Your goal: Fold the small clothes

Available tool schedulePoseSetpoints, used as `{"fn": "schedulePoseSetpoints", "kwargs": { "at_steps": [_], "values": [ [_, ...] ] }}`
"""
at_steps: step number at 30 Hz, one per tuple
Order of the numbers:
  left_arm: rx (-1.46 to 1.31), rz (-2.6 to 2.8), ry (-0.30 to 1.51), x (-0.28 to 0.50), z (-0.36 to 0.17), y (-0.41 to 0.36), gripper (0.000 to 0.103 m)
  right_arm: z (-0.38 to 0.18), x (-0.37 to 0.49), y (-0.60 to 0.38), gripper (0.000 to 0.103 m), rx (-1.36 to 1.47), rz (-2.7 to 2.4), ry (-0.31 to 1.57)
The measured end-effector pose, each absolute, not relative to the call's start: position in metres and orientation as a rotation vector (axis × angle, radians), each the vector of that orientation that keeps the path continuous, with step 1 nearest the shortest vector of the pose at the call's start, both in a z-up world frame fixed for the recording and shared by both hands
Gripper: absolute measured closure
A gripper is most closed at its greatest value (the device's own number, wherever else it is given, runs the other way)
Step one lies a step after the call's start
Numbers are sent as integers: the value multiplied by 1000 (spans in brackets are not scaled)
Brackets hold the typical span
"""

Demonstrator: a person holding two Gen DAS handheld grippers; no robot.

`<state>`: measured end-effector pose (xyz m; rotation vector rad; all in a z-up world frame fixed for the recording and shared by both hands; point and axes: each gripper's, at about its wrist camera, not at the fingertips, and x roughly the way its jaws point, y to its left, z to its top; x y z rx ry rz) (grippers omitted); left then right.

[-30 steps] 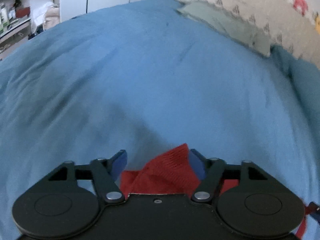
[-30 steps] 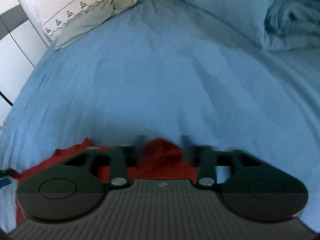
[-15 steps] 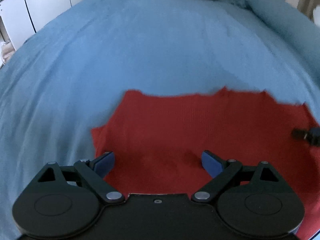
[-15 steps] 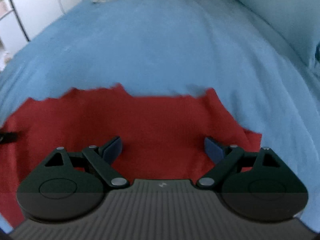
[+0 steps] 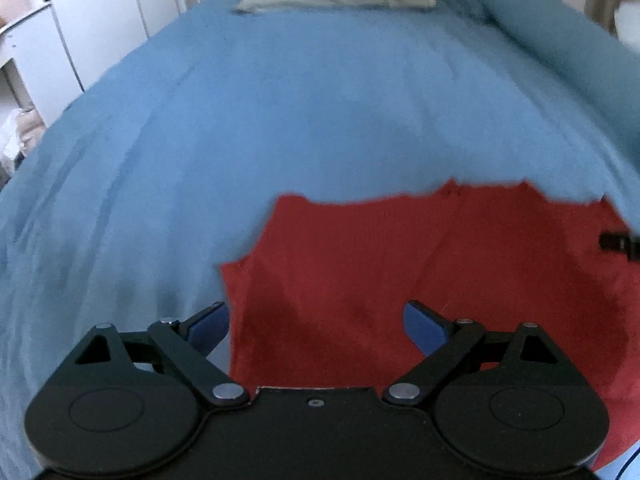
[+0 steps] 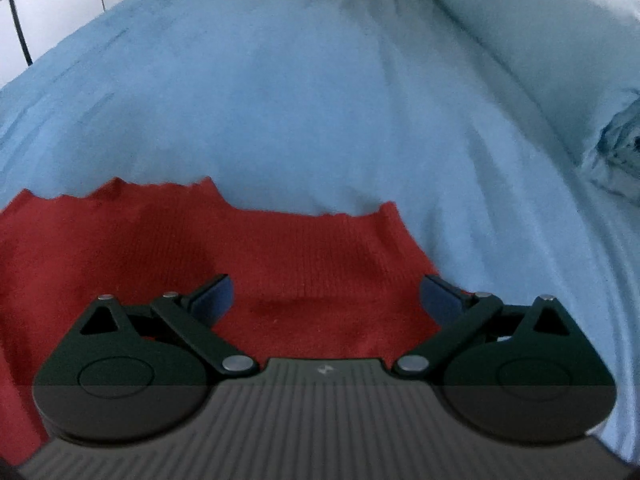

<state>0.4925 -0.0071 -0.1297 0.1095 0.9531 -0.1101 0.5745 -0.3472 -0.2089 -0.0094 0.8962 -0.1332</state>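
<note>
We see soft, cool, even daylight in both wrist views, with no glare. Its source lies outside the frames. The blue bedcover (image 5: 304, 112) curves strongly toward the edges, and the corners vignette to black. Far bedding is soft and smeared in the left view. The red garment (image 5: 420, 264) keeps visible knit texture in the right view (image 6: 312, 256). Faint shadows darken the cloth near the blue finger pads (image 5: 424, 322).

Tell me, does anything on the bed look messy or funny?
Nothing looks broken or spilled. The red knitted garment lies spread on the blue bedcover, though its far edge is wavy and uneven rather than straight. A crumpled blue bundle sits at the right edge.
</note>
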Motion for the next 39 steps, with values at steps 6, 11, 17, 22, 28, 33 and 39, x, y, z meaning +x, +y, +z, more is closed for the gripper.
{"fn": "schedulePoseSetpoints", "kwargs": {
  "at_steps": [6,11,17,22,28,33,39],
  "values": [
    [74,-92,910,468,-98,-13,2,-166,527,-347,0,39,-133,837],
    [65,-108,936,439,-77,-26,2,-117,458,-347,0,71,-146,788],
    [39,-173,1007,407,-79,-55,2,-107,395,-352,0,102,-208,831],
    [56,-191,1064,391,-110,-87,2,-157,368,-366,0,239,-274,926],
    [94,-186,1129,400,-138,-120,2,-203,363,-378,0,409,-310,929],
    [113,-156,1183,413,-154,-128,3,-230,369,-393,0,595,-318,939],
    [112,-152,1203,419,-154,-131,3,-236,372,-405,1,669,-322,868]
  ]
}}
